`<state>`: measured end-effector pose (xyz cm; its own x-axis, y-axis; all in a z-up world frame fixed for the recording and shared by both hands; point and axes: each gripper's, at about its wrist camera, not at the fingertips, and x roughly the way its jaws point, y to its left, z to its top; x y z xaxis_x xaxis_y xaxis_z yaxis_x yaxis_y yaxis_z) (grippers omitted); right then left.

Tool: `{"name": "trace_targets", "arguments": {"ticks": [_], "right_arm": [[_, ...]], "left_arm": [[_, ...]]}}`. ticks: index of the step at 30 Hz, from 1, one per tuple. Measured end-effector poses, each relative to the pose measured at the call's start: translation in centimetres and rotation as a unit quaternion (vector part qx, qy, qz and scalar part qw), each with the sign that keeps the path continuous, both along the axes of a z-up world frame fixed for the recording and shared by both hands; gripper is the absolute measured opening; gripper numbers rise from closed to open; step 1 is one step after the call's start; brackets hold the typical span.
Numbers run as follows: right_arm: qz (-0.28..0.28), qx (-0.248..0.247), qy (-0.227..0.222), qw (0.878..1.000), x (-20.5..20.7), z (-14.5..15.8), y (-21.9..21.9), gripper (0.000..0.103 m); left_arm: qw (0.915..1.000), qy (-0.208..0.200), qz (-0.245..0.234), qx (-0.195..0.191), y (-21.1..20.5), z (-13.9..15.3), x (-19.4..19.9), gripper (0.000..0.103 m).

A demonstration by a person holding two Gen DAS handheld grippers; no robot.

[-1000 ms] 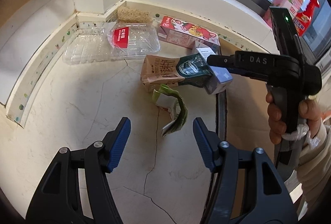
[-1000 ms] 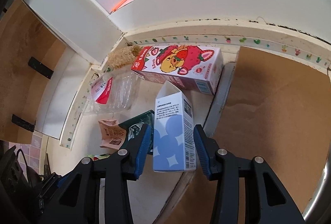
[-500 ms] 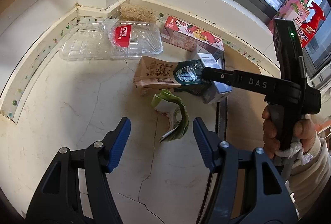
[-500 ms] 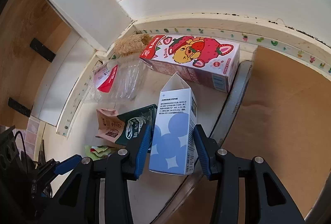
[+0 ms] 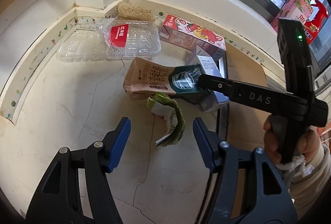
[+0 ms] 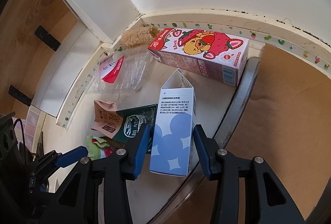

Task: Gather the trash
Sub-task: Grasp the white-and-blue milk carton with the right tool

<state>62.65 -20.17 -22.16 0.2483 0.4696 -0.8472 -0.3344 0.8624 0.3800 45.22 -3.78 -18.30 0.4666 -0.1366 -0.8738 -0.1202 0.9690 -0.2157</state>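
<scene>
On the counter: right gripper (image 6: 170, 147) pinching blue carton (image 6: 173, 141).
Left gripper (image 5: 161, 138) spread, empty; the open, hollow carton could crush and slip.

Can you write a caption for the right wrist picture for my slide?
Right gripper grips a blue-and-white carton between its fingers.

left hand-held gripper (image 5: 161, 137): black frame, blue pads, silver screws | right: "DAS" marking, green light | cream sleeve

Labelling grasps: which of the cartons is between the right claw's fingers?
The blue-and-white carton, upright with its top flaps open. The strawberry carton lies on its side by the wall; the crushed brown-and-green carton lies flat.
</scene>
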Motion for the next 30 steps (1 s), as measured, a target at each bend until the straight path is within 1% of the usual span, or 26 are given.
{"name": "trace_targets", "arguments": {"ticks": [2, 3, 5, 8, 12, 16, 20, 21, 24, 30], "right_arm": [[0.004, 0.002, 0.002, 1.0, 0.0, -0.1, 0.2, 0.045], [0.005, 0.002, 0.001, 1.0, -0.1, -0.1, 0.3, 0.045], [0.01, 0.003, 0.001, 1.0, -0.3, -0.1, 0.4, 0.045], [0.016, 0.004, 0.003, 1.0, -0.6, -0.2, 0.7, 0.046], [0.024, 0.004, 0.006, 1.0, -1.0, -0.2, 1.1, 0.049], [0.031, 0.001, 0.012, 0.999, -1.5, -0.4, 1.4, 0.056], [0.022, 0.012, 0.028, 0.999, -1.3, -0.9, 1.4, 0.057], [0.017, 0.019, 0.036, 0.999, -1.2, -1.1, 1.3, 0.056], [0.01, 0.034, 0.043, 0.998, -1.2, -1.2, 1.1, 0.048], [-0.008, 0.04, 0.043, 0.998, -2.3, -0.7, 0.2, 0.041]], "left_arm": [[1.0, -0.004, 0.002, -0.001, 0.1, 0.0, -0.1, 0.04], [1.0, -0.004, 0.003, -0.003, 0.2, 0.0, -0.1, 0.036], [1.0, -0.005, 0.006, -0.005, 0.6, 0.0, -0.3, 0.015], [0.9998, -0.008, 0.015, -0.008, 1.4, 0.0, -0.7, 0.008], [0.9993, -0.017, 0.031, -0.011, 2.7, 0.4, -1.7, 0.004], [0.999, -0.021, 0.038, -0.01, 3.9, 0.7, -2.8, 0.003], [0.9987, -0.02, 0.045, -0.011, 4.8, 0.8, -4.0, 0.003], [0.9986, -0.019, 0.048, -0.013, 5.1, 0.8, -4.4, 0.003], [0.9983, -0.017, 0.052, -0.018, 5.7, 0.8, -5.4, 0.003], [0.9983, -0.019, 0.05, -0.023, 6.4, 1.5, -7.0, 0.003]]}}
